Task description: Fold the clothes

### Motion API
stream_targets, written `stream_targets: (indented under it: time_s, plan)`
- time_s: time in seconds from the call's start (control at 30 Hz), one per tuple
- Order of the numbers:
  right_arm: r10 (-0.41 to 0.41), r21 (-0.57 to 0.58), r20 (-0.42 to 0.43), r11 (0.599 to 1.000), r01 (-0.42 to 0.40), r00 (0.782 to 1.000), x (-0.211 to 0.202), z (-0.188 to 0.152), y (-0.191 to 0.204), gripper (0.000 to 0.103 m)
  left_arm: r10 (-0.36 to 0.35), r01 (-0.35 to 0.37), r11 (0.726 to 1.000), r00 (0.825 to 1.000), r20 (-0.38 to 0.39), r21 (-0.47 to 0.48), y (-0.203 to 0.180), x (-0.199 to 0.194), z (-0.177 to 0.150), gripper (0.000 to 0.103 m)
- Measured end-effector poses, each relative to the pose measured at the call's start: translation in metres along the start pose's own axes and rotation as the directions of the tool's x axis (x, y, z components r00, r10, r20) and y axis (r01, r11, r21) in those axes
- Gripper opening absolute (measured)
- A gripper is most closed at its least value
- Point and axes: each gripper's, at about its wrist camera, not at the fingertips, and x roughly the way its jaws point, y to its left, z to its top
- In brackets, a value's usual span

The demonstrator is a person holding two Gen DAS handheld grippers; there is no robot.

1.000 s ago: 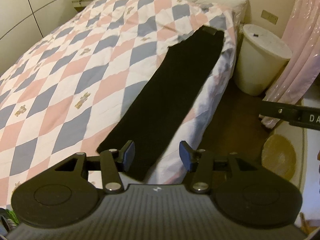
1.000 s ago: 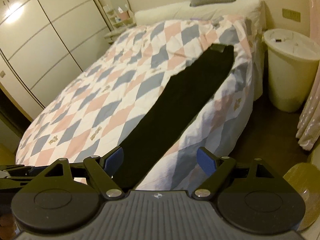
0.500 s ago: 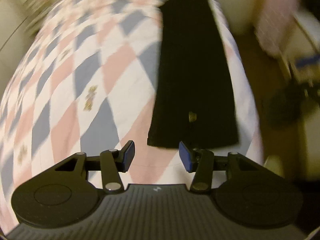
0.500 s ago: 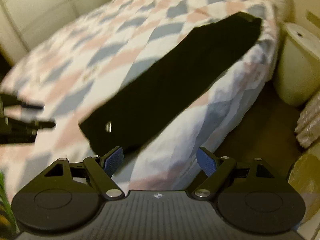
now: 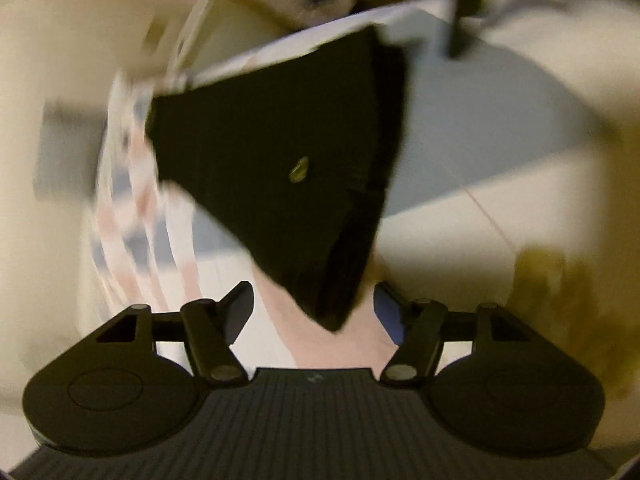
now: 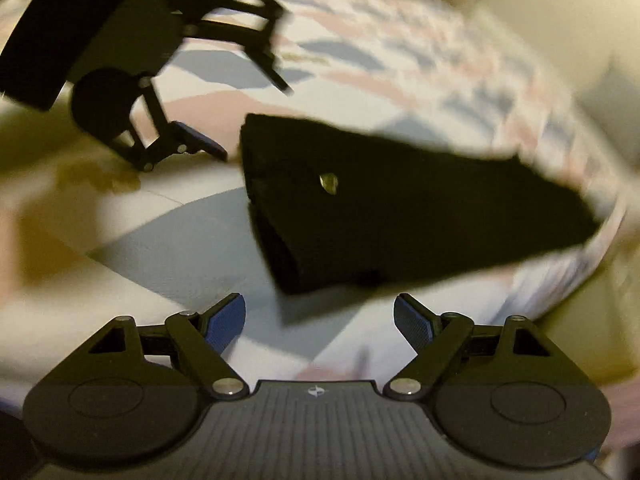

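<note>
We are closing in on the black trousers [image 5: 280,168], lying flat on the bed [image 6: 168,240] just ahead of both grippers. Left gripper [image 5: 314,312] is opening, right gripper [image 6: 320,320] standing wide; neither holding cloth. Despite blur, no fold seemingly made yet.

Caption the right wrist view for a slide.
Open right gripper nears the black trousers' end on the checked quilt, left gripper alongside.
</note>
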Motion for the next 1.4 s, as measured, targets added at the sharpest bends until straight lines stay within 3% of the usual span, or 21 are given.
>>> stream_targets:
  time_s: [0.17, 0.3, 0.33, 0.4, 0.47, 0.57, 0.67, 0.73, 0.77, 0.8, 0.97, 1.1, 1.2, 1.4]
  plan:
    - [-0.118, -0.197, 0.059, 0.972, 0.127, 0.991, 0.021, -0.001, 0.039, 0.088, 0.081, -0.099, 0.983, 0.989, 0.121, 0.152, -0.024, 0.018, -0.021, 0.063]
    - [-0.22, -0.25, 0.108, 0.938, 0.24, 0.97, 0.038, 0.007, 0.044, 0.084, 0.109, -0.141, 0.975, 0.977, 0.183, 0.172, -0.023, 0.028, -0.026, 0.063]
    - [-0.229, -0.248, 0.106, 0.936, 0.249, 0.968, 0.042, 0.011, 0.04, 0.084, 0.11, -0.139, 0.978, 0.977, 0.18, 0.153, -0.02, 0.03, -0.026, 0.06]
    - [-0.215, -0.257, 0.103, 0.937, 0.235, 0.971, 0.047, 0.011, 0.037, 0.072, 0.101, -0.123, 0.984, 0.981, 0.169, 0.126, -0.02, 0.033, -0.026, 0.042]
    - [-0.209, -0.291, 0.122, 0.927, 0.236, 0.97, 0.047, 0.007, 0.041, 0.071, 0.097, -0.118, 0.985, 0.982, 0.16, 0.126, -0.027, 0.031, -0.026, 0.03]
    - [-0.22, -0.35, 0.152, 0.9, 0.261, 0.964, 0.044, -0.004, 0.055, 0.069, 0.131, -0.15, 0.982, 0.98, 0.152, 0.119, -0.038, 0.028, -0.026, 0.029]
    - [-0.201, -0.379, 0.181, 0.889, 0.257, 0.963, 0.049, -0.01, 0.054, 0.068, 0.102, -0.118, 0.989, 0.983, 0.155, 0.093, -0.034, 0.029, -0.024, 0.026]
    - [-0.149, -0.368, 0.162, 0.908, 0.2, 0.975, 0.052, -0.006, 0.044, 0.057, 0.062, -0.072, 0.996, 0.987, 0.149, 0.06, -0.024, 0.029, -0.023, 0.024]
    - [-0.123, -0.363, 0.153, 0.916, 0.172, 0.98, 0.053, -0.005, 0.039, 0.038, 0.041, -0.048, 0.998, 0.988, 0.146, 0.042, -0.018, 0.029, -0.022, 0.023]
    - [-0.097, -0.356, 0.145, 0.923, 0.143, 0.985, 0.054, -0.003, 0.034, 0.034, 0.024, -0.029, 0.999, 0.989, 0.143, 0.03, -0.012, 0.028, -0.02, 0.022]
    - [0.029, -0.264, 0.105, 0.964, 0.0, 0.994, 0.046, 0.006, 0.003, 0.026, -0.068, 0.082, 0.989, 0.992, 0.11, -0.124, 0.034, 0.018, -0.005, 0.02]
    - [0.171, -0.14, 0.101, 0.978, -0.156, 0.98, 0.032, 0.019, -0.043, 0.024, -0.075, 0.092, 0.979, 0.992, 0.102, -0.182, 0.076, 0.016, 0.006, 0.019]
    - [0.266, -0.019, 0.108, 0.964, -0.266, 0.958, 0.027, 0.029, -0.088, 0.023, -0.076, 0.095, 0.977, 0.992, 0.103, -0.192, 0.112, 0.026, 0.019, 0.019]
    - [0.34, 0.144, 0.17, 0.92, -0.364, 0.925, 0.037, 0.033, -0.201, 0.022, -0.057, 0.071, 0.969, 0.996, 0.067, -0.237, 0.184, 0.073, 0.057, 0.019]
